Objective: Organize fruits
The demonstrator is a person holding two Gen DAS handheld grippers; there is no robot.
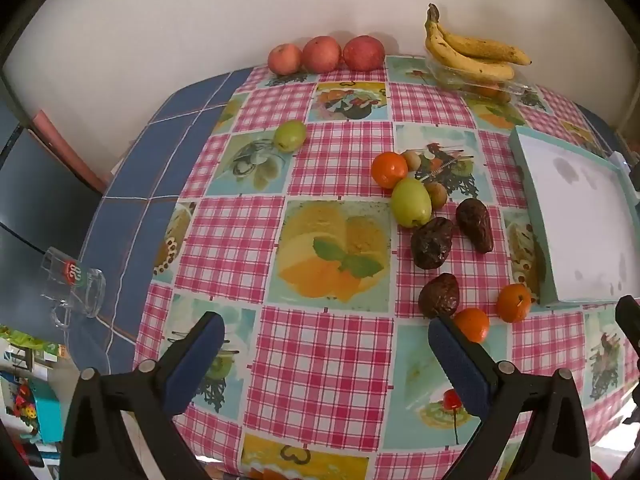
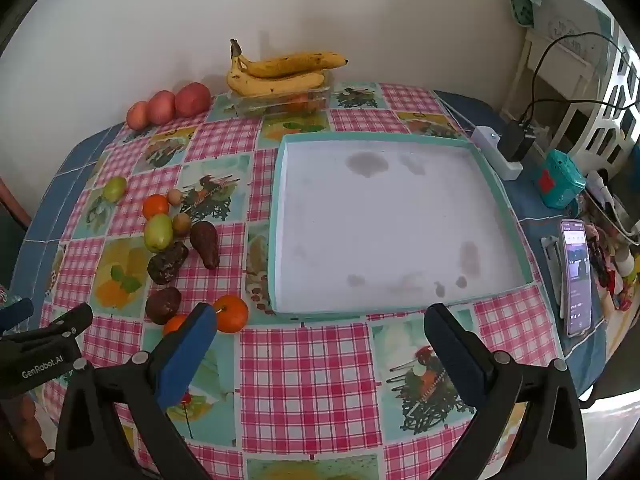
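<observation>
Landmark: the shallow white tray, square, teal rim, stained matte floor, nothing in it. It sits on the table under a glossy pink-check tablecloth with printed fruit panels.

Far left of the tray, off the cloth on blue tile: clear glass mug lying tilted.
Left of the tray and back at the wall: three round red apples in a row, smooth skin.
Left of the tray, alone: small round green fruit.
Nearer the tray, a loose cluster: glossy orange tangerine, two small tan round fruits, oval green fruit, three dark wrinkled avocados, pear-shaped. Two more tangerines lie just beside the tray's near left corner.
Behind the tray: spotted yellow bananas resting on a clear plastic box.
Right of the tray: white power strip with black charger, teal speckled box, phone propped upright, screen lit.

Left gripper: jaws wide open, blue pads, nothing between, above bare cloth left of the tray.
Right gripper: jaws wide open, nothing held, just before the tray's near edge.
</observation>
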